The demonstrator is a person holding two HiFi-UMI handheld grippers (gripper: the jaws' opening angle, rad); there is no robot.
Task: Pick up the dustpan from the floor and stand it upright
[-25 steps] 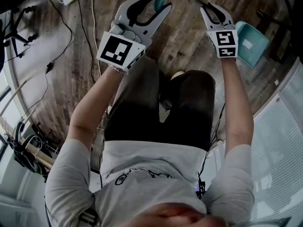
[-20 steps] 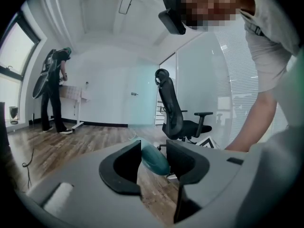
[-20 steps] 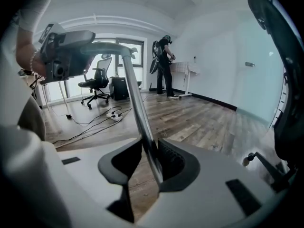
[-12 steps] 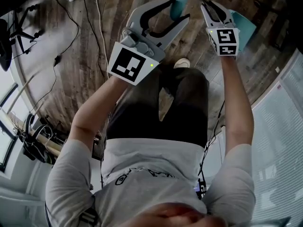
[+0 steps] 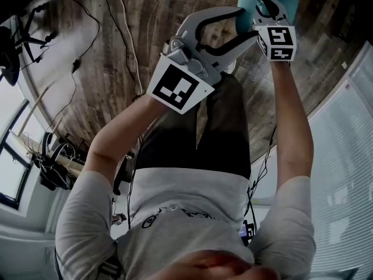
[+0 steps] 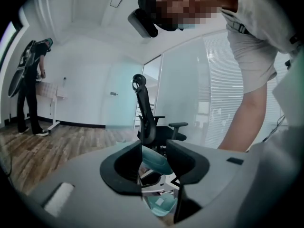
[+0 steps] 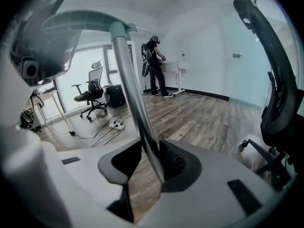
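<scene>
Jaws pinch the dustpan [image 5: 289,3]: left gripper [image 5: 245,25] on teal grip [image 6: 154,160], right gripper [image 5: 269,1] on pole [image 7: 135,99].

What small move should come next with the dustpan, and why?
Probably tip the shaft upright over the pan, then lower it. The left gripper clamps the teal handle, the right gripper clamps the shaft, and the pan hangs below, with the shaft seemingly leaning.
</scene>
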